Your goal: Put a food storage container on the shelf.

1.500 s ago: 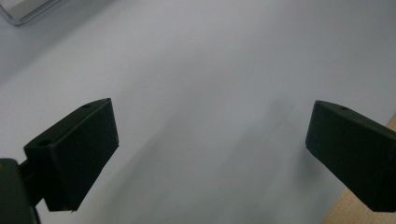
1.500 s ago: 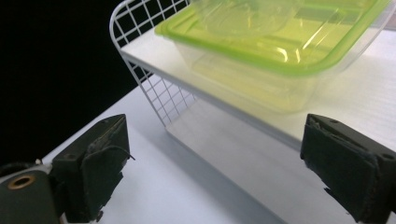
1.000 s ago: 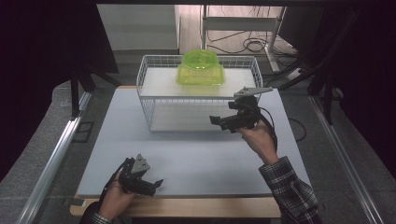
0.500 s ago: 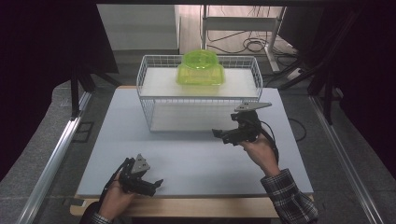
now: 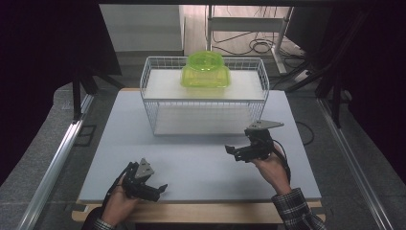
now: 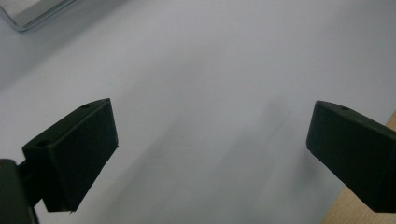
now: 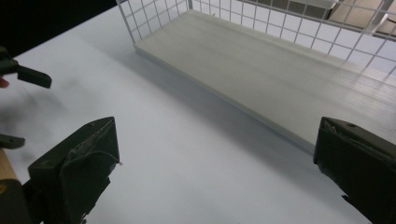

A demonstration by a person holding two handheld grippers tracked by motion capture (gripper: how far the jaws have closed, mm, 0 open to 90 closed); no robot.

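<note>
I'm holding right gripper (image 5: 238, 153) and left gripper (image 5: 155, 190) with jaws released, empty over the desk (image 5: 201, 158), keeping clear of the wire rack (image 5: 158, 117) ahead, green container (image 5: 205, 70) on top.

No text, label, brand, number or sign can be read anywhere. The translucent lime-green plastic container (image 5: 205, 70) on the white wire rack (image 5: 203, 98) carries no legible marking, and the pale grey table (image 5: 191, 158) is plain. The black jaws in both gripper views show small holes but no lettering.
</note>
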